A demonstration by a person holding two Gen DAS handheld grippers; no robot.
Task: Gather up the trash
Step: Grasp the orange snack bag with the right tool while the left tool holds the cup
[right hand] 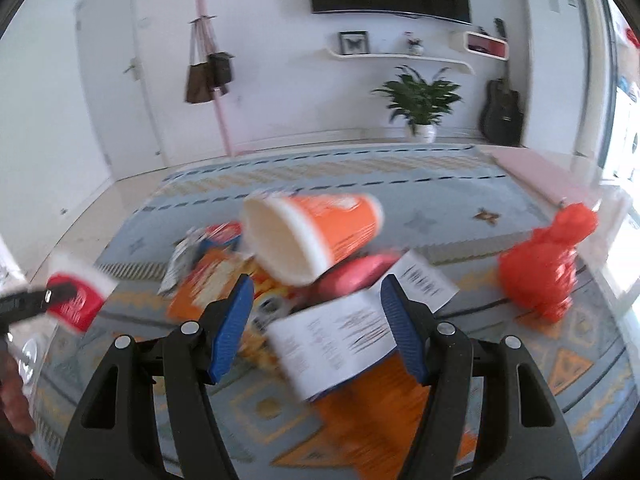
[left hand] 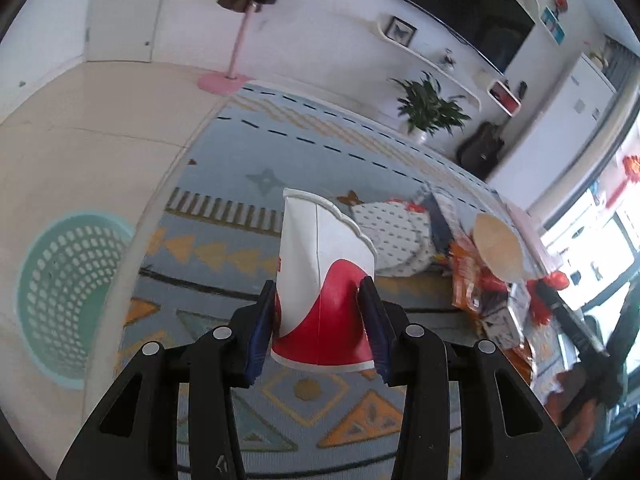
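Note:
My left gripper [left hand: 318, 300] is shut on a red-and-white paper cup [left hand: 320, 272], squeezing its lower half; the cup stands upright, lifted above the patterned mat [left hand: 240, 184]. In the right wrist view the same cup [right hand: 78, 300] shows blurred at the far left. My right gripper [right hand: 316, 280] is open over a trash pile: an orange paper cup [right hand: 316, 232] lies on its side just beyond the fingertips, and a white receipt [right hand: 336, 336] lies between the jaws without touching the pads. Orange snack wrappers [right hand: 204, 284] sit underneath.
A teal mesh basket [left hand: 68, 296] stands on the floor to the left of the mat. A red plastic bag [right hand: 548, 264] sits at the right. A dotted white wrapper [left hand: 396, 236] and more packets [left hand: 468, 280] lie behind the held cup. A potted plant [right hand: 420, 100] and guitar [right hand: 502, 112] stand by the wall.

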